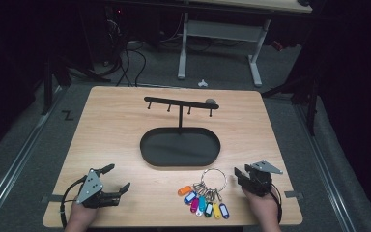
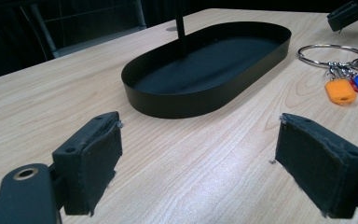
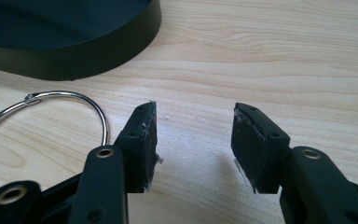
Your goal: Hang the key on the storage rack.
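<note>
- The key ring (image 1: 213,177) with its bunch of coloured tags (image 1: 203,201) lies flat on the table (image 1: 111,130), just in front of the black stand's oval tray (image 1: 180,147), between the two grippers.
- The right gripper (image 1: 240,177) sits just beside the ring on its right; its jaws stand apart with bare wood between them, gripping nothing. In the right gripper view the ring (image 3: 70,100) lies outside the left jaw, so this looks like an approach to pick it up.
- The left gripper (image 1: 116,180) rests well left of the ring, jaws spread wide and empty, probably waiting.
- The stand's hook bar (image 1: 181,102) rises behind the tray, a likely place to hang the ring.
- The table is pale wood; around it the room is dark, with grey floor, cables and a white desk frame (image 1: 220,43) beyond.
</note>
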